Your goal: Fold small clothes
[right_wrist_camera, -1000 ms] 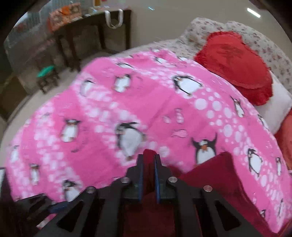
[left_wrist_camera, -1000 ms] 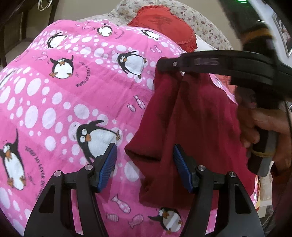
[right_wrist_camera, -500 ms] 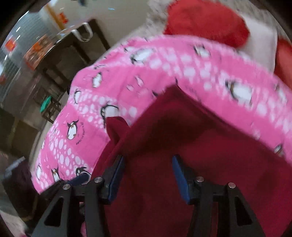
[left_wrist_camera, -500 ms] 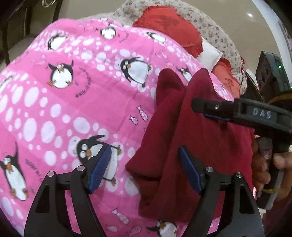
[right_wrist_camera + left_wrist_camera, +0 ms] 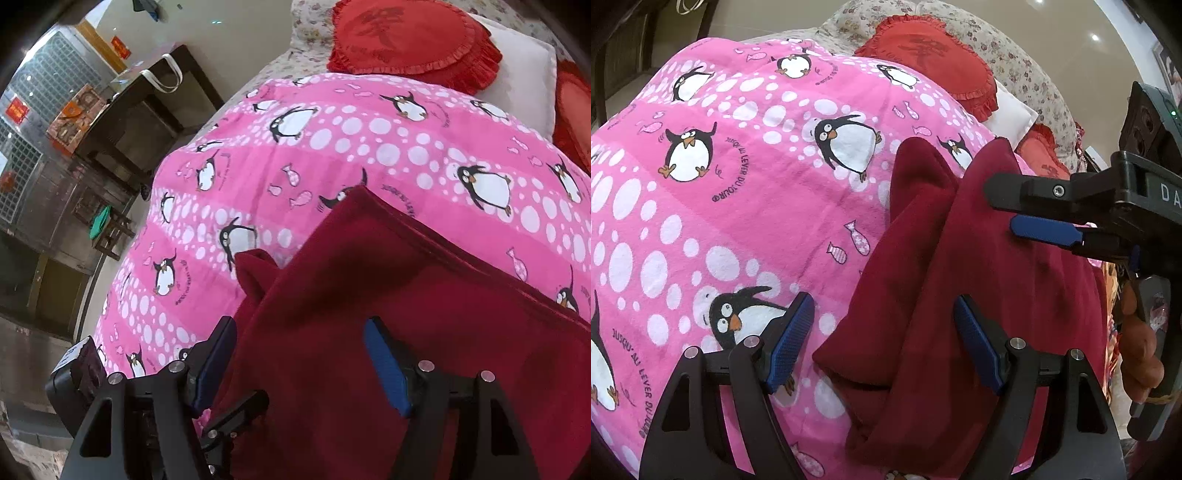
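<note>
A dark red garment lies folded lengthwise on the pink penguin blanket, one narrow end sticking out at the far side. My left gripper hovers open over the garment's near left edge; cloth lies between the pads, which do not press on it. In the right wrist view, the right gripper stands over the garment, jaws opening, pads off the cloth. The left wrist view shows the right gripper from the side above the garment's right part, with a hand on its handle.
Red frilled cushions and a white pillow lie at the head of the bed on floral bedding. Beyond the blanket's left edge stand a dark table with a bag and a small stool.
The right gripper, shut on a raised fold of the garment a second ago, has opened, rolled and drawn back to the right. The garment now lies flat. The left jaws have widened.
</note>
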Available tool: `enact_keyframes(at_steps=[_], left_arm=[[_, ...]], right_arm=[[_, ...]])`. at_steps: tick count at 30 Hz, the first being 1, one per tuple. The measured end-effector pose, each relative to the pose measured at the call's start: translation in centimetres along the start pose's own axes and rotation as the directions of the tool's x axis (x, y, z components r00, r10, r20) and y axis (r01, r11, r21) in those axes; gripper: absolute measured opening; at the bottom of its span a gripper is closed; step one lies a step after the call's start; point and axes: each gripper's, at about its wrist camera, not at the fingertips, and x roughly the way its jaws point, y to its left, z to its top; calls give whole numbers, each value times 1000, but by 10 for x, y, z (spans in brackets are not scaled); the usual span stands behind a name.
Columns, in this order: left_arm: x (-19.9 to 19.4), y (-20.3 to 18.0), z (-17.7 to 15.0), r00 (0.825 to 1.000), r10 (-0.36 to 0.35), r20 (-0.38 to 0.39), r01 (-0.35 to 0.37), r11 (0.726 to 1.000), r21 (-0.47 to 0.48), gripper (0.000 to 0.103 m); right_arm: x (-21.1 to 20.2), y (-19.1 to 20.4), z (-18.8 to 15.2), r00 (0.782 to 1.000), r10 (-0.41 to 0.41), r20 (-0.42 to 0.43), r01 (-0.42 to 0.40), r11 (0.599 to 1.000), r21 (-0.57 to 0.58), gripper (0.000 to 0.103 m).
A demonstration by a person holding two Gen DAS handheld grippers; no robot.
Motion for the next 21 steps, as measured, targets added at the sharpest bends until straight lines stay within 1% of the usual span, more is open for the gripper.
enact_keyframes(at_steps=[3,5,6,7,8,9,10,11,13,15,18,21], left_arm=[[1,0,0,1000,-1,3,1,1000,-1,79],[2,0,0,1000,-24,1,24,1000,-1,78],[3,-1,0,998,-60,-5,60,998,-4,66],[4,-1,-1,996,-87,-10,86,996,-14,61],[3,0,-1,994,-111,-8,110,993,-29,52],[1,-1,-2,992,-130,0,130,991,-35,45],[-3,-2,-3,990,-142,15,142,989,-32,41],[-6,-5,-4,989,-148,31,149,989,-22,36],[-12,-11,-6,986,-158,55,158,987,0,35],[-15,-18,-7,986,-155,63,154,988,20,34],[-17,-27,-7,987,-144,72,140,989,56,33],[-17,-31,-5,987,-145,76,140,988,68,33]], right_arm=[[-1,-7,-1,1000,15,0,-15,1000,25,69],[-2,-9,-1,1000,28,-4,-28,999,41,69],[-3,-10,0,999,34,-4,-34,998,47,69],[-4,-10,0,999,38,-1,-38,998,52,69],[-6,-10,0,999,40,5,-41,998,57,69],[-9,-10,0,999,43,14,-44,997,63,69],[-11,-9,2,999,49,25,-50,996,73,70],[-11,-9,3,998,53,29,-55,995,83,73],[-10,-6,7,998,65,23,-67,993,101,75],[-7,0,10,998,56,8,-57,993,99,75],[-1,10,14,999,39,-12,-38,996,76,75],[12,23,17,998,6,-68,-4,1000,25,78]])
